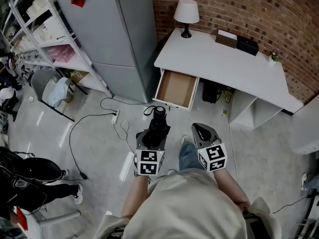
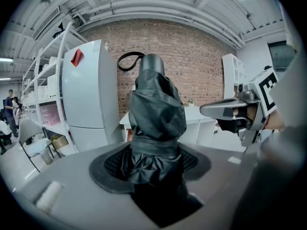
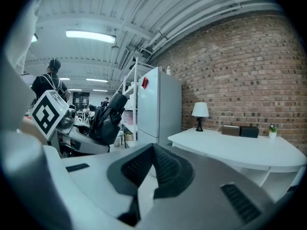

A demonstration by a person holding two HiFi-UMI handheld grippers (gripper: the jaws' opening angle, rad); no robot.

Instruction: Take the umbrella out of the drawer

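A folded black umbrella (image 1: 159, 119) in its sleeve, wrist loop at the far end, sticks out forward from my left gripper (image 1: 153, 133), whose jaws are shut on it. In the left gripper view the umbrella (image 2: 156, 123) rises between the pads and hides the gap of the left gripper (image 2: 156, 166). My right gripper (image 1: 204, 131) is held beside it, shut and empty; its pads (image 3: 165, 169) meet in the right gripper view. The desk drawer (image 1: 176, 89) stands pulled out, its wooden bottom bare. Both grippers hover over the floor in front of the drawer.
The white desk (image 1: 234, 66) against the brick wall carries a lamp (image 1: 186, 15) and two boxes (image 1: 238, 42). A grey fridge (image 1: 122, 34) and metal shelves (image 1: 50, 34) stand at the left. A cable and power strip (image 1: 115, 116) lie on the floor. People stand at the far left.
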